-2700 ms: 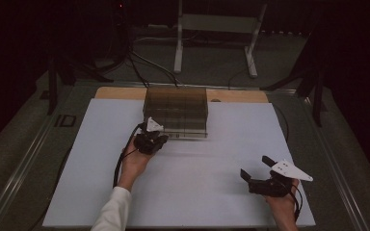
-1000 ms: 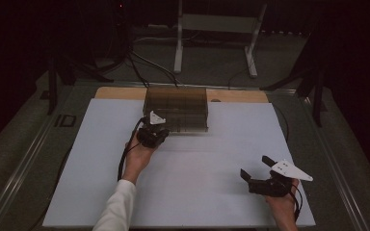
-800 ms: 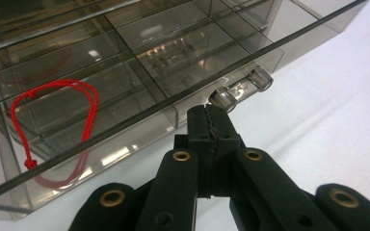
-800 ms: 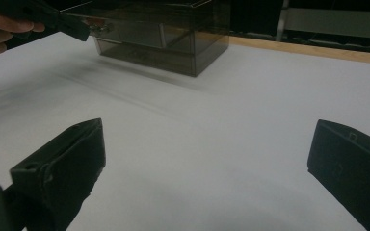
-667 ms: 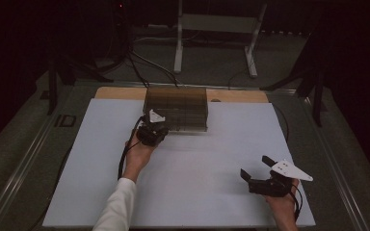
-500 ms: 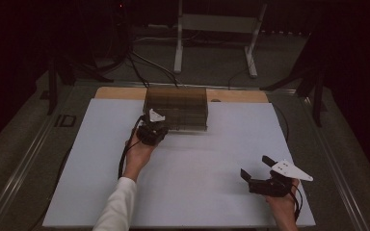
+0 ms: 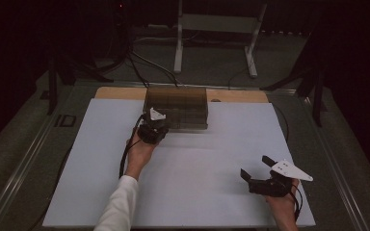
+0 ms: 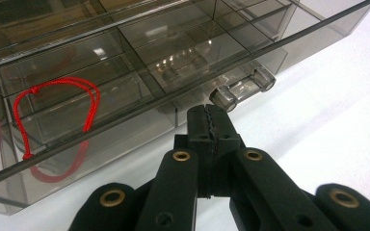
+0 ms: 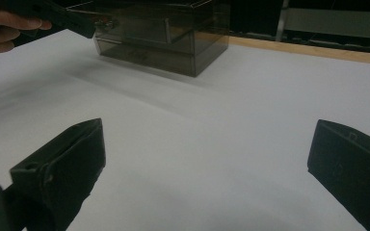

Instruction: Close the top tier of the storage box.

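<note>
Overhead, a white sheet (image 7: 197,163) covers most of the tabletop, with a strip of bare wood (image 7: 120,93) along the far edge. At the middle of that far edge sits a smoky clear box (image 7: 176,107) split into compartments. One compartment near its left end holds a loop of red cord (image 8: 58,113). A small clear latch (image 8: 243,88) juts from the box's front edge. The left gripper (image 7: 152,129) is at the box's front left corner; in its own view the toothed jaws are pressed together with nothing between them, tips just short of the latch. The right gripper (image 7: 259,172) rests near the sheet's near right corner, well apart from the box, jaws spread wide and empty.
</note>
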